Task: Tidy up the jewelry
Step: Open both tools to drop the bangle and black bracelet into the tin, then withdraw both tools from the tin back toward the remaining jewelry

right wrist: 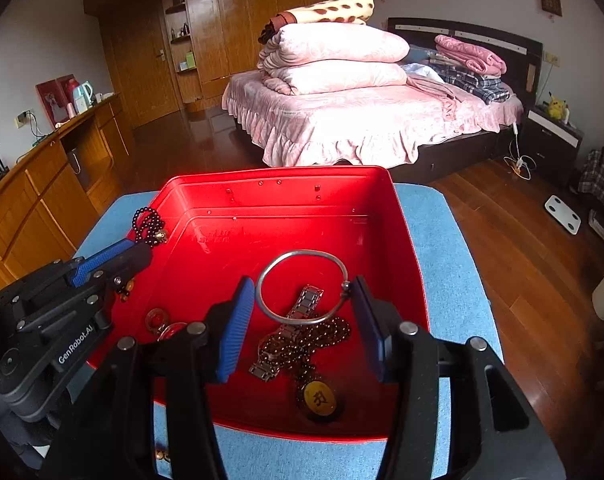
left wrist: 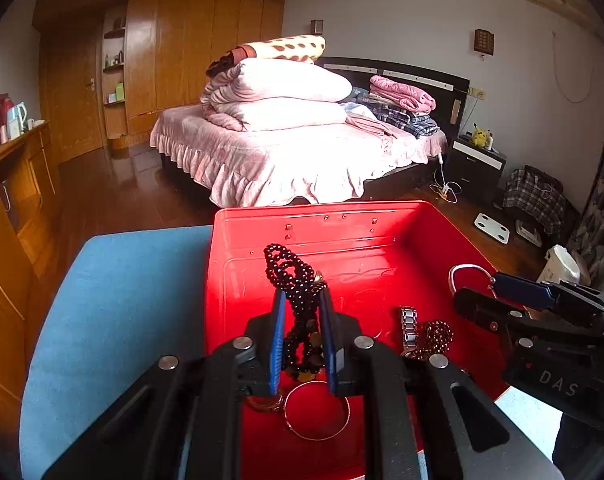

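Left wrist view: left gripper pinches a dark bead strand, fingers nearly together around it. The strand's loops stick up past the fingertips and its length hangs down between the pads, over the red tray at frame centre. Below the jaws a thin bangle lies flat on the tray floor. The right gripper enters from the right edge, holding a silver bangle.

Right wrist view: right gripper holds the silver bangle across its width, pads touching the hoop's two sides, hoop roughly level above a metal watch and a beaded chain. Judged: both pieces sit over the tray, ready to drop.

Tray rests on a blue cloth. Bedroom beyond: pink bed, wooden wardrobe.
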